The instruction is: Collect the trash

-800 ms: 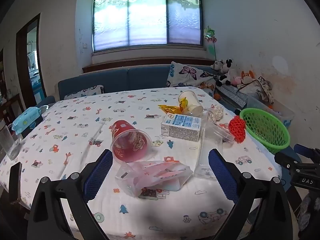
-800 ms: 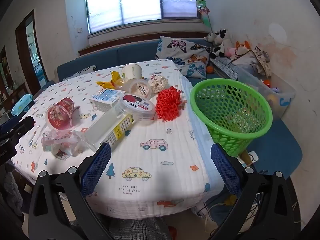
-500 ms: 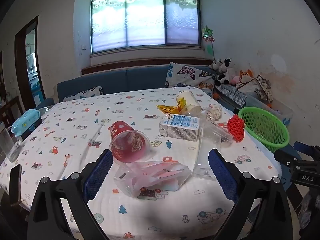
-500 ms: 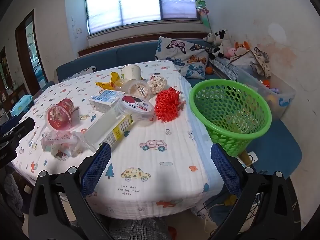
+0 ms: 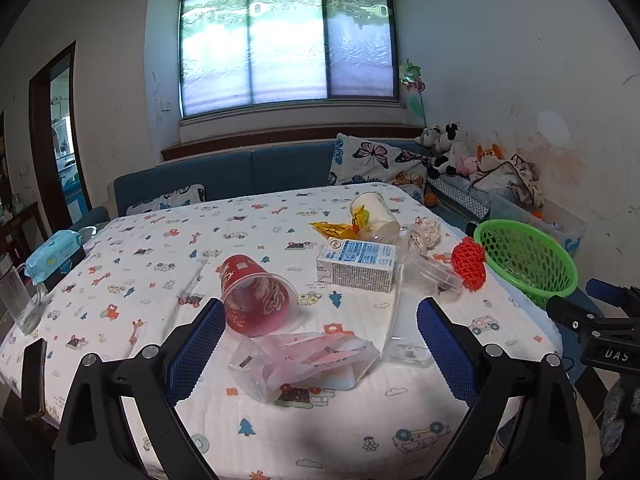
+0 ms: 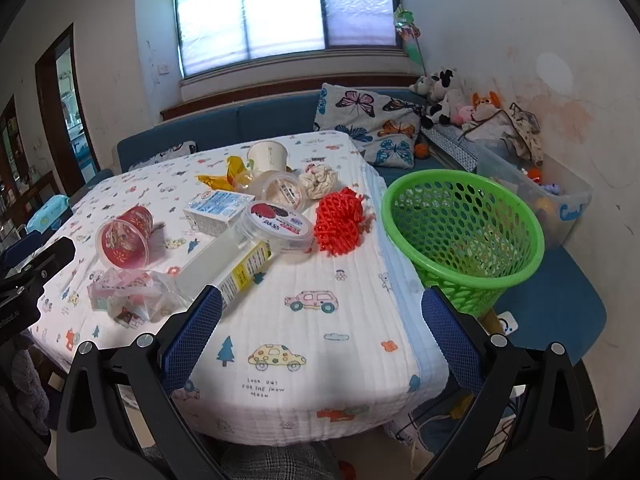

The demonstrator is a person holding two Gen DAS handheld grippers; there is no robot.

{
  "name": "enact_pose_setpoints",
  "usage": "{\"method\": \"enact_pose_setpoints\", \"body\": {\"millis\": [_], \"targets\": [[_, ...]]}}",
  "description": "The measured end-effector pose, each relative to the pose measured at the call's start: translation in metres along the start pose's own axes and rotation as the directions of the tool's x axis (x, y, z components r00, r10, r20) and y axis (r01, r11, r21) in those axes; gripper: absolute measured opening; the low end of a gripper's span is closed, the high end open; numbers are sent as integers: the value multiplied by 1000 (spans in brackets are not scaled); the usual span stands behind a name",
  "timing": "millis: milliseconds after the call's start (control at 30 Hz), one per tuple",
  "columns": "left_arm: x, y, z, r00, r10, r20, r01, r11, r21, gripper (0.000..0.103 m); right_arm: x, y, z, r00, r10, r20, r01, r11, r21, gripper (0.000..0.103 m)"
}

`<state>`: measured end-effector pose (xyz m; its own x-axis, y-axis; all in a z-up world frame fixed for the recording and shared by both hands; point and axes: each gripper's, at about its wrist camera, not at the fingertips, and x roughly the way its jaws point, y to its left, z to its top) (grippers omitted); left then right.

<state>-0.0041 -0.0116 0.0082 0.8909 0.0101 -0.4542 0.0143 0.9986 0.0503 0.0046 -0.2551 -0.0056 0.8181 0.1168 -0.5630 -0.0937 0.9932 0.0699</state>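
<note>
Trash lies on the cloth-covered table (image 5: 140, 264): a red plastic cup (image 5: 256, 296) on its side, a crumpled clear pink bag (image 5: 304, 360), a milk carton (image 5: 356, 264), a long clear box (image 6: 228, 264), a round lidded tub (image 6: 280, 224), red foam netting (image 6: 340, 220), a paper cup (image 6: 268, 156) and a yellow wrapper (image 5: 334, 229). A green mesh basket (image 6: 460, 236) stands to the table's right. My left gripper (image 5: 320, 344) is open and empty, just short of the bag. My right gripper (image 6: 320, 336) is open and empty over the table's near right corner.
A glass jug (image 5: 18, 300) and a blue wipes pack (image 5: 54, 250) sit at the table's left edge, a dark phone (image 5: 34, 376) at its near left. A blue sofa (image 5: 256, 172) with butterfly pillows runs behind. Soft toys and a clear storage bin (image 6: 532, 184) line the right wall.
The left wrist view has shifted slightly, with the table contents a little lower and closer in frame. The right gripper has barely moved. Both stay open.
</note>
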Motion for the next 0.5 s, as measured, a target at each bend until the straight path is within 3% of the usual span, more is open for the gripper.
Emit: {"method": "enact_pose_setpoints", "body": {"millis": [500], "targets": [[-1,3,3,1000,8,18,-8,1000,-9,93,-4,0,2,1000,2,27,-1,1000,-5,99]]}}
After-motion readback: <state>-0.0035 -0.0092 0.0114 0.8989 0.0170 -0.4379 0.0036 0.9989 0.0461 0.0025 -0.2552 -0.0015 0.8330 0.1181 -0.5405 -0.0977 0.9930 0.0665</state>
